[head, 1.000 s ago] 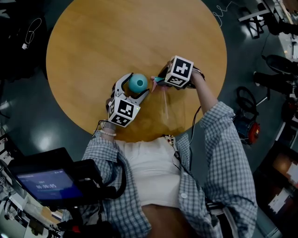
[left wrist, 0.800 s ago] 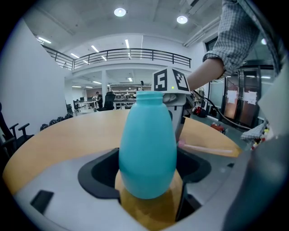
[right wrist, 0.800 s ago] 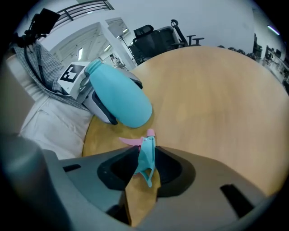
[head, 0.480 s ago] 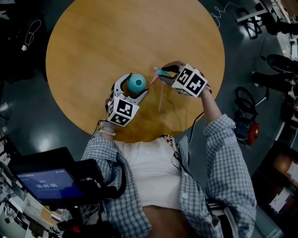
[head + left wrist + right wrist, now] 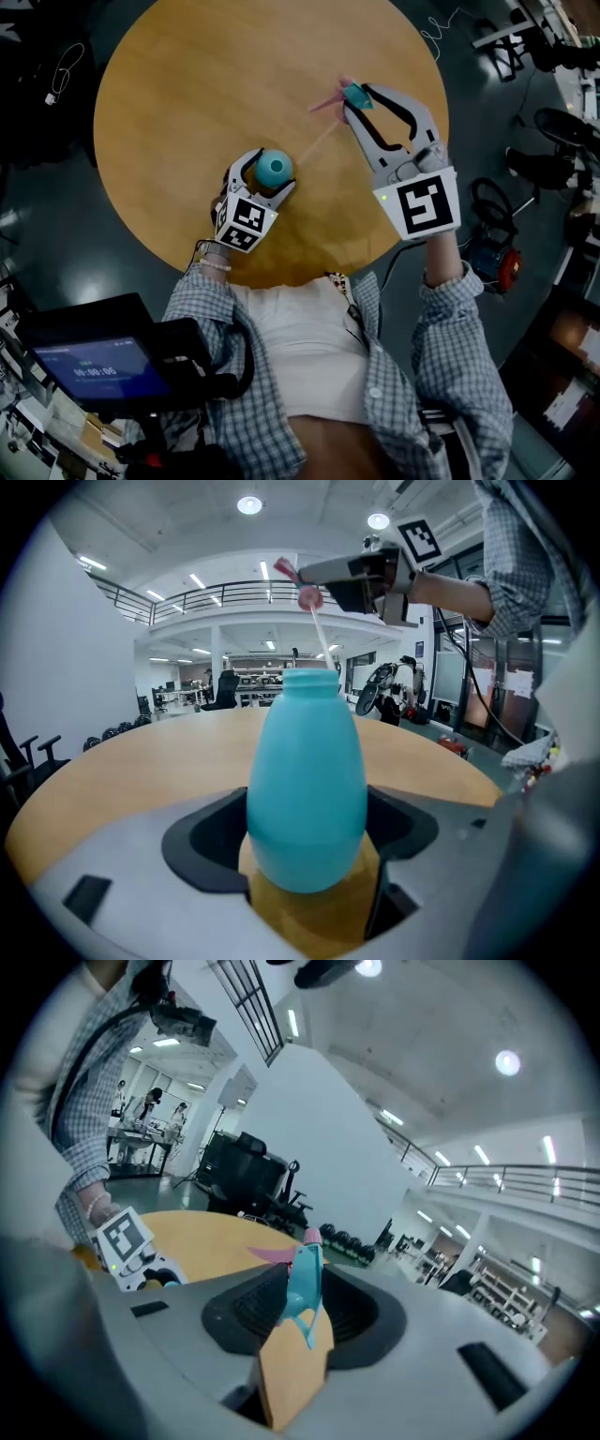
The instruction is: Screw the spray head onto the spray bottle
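Faintly, dip tube [image 5: 321,639] above spray bottle [image 5: 306,780]

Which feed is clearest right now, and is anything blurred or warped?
Left gripper view: fisheye-bent balcony rails, but the teal plastic bottle is sharp. Right gripper view: tilted and warped, teal-and-pink spray head slightly soft. Head view: dim, dark at the edges.

Head view steeply down over table [image 5: 187,94]; left gripper view low, close behind shared spray bottle [image 5: 305,780]
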